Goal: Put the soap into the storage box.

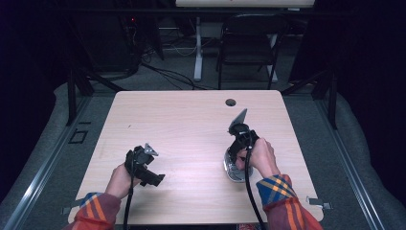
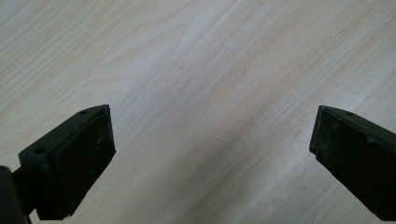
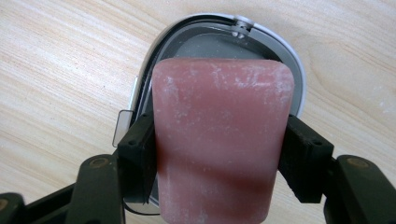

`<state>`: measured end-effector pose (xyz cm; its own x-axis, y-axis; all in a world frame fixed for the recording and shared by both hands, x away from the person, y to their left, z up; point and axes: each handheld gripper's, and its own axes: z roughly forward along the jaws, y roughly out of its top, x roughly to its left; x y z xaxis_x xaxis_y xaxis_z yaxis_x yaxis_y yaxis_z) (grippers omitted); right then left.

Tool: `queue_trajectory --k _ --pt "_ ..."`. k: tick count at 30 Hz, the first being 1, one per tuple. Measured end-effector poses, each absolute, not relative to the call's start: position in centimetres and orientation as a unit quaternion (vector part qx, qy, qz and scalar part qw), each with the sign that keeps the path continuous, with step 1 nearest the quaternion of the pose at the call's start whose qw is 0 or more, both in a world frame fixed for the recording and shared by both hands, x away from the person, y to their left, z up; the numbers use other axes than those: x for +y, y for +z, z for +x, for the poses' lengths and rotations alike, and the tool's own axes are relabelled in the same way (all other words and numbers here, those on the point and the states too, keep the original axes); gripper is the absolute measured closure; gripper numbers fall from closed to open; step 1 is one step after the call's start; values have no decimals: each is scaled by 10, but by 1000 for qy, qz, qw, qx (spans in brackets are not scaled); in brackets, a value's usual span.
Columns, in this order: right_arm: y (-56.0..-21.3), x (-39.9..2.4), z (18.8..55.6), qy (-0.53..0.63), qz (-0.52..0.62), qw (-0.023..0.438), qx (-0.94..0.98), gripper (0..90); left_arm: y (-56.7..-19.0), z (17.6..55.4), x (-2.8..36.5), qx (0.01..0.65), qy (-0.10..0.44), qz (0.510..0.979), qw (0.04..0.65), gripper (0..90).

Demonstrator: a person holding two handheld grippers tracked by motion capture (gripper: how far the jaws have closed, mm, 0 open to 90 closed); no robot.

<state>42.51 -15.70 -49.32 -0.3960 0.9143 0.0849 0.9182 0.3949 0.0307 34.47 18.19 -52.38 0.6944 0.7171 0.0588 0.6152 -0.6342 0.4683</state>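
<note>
The right gripper (image 3: 219, 154) has its jaws clamped on a pink soap bar (image 3: 219, 140) over the soap dish (image 1: 233, 168), at about four o'clock on the counter (image 1: 191, 124); probably placing, so next comes lowering and release. The left gripper (image 2: 212, 154) idles at eight o'clock, jaws wide

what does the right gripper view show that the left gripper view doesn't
Right gripper view: a pink bar of soap clamped between the right tongs, held over a white and grey soap dish that lies on the table. Left gripper view: the left tongs standing wide apart with nothing between them. Both share the pale wood-grain tabletop beneath the tongs.
</note>
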Motion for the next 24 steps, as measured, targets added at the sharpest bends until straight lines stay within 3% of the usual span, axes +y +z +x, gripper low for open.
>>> queue_trajectory --k 24 --pt "-489 -164 422 -45 -560 27 -827 386 -524 345 182 370 120 897 209 1"
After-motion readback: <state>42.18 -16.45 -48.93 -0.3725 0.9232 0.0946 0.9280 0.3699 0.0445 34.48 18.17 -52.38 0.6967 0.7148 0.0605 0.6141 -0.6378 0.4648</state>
